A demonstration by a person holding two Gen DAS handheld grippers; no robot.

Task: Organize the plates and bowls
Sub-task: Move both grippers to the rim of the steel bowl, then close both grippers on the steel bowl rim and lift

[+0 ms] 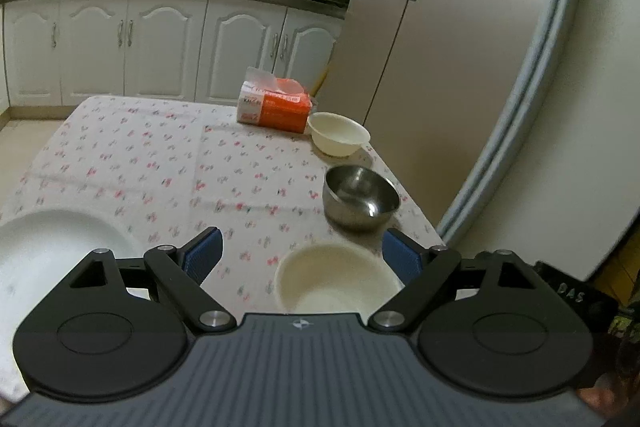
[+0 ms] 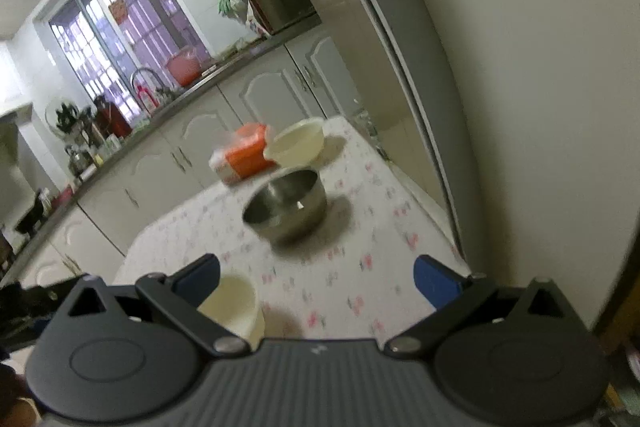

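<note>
Ahead of the left tongs (image 1: 302,253), spread wide and empty, an orange tissue pack (image 1: 276,105) sits far back on the table (image 1: 140,163); a cream bowl (image 1: 336,279) lies between the pads, a steel bowl (image 1: 360,197) beyond, a white plate (image 1: 48,251) left. Right tongs (image 2: 318,277), likewise gaping, face the steel bowl (image 2: 286,207); a cream bowl (image 2: 236,303) touches the left pad.
</note>
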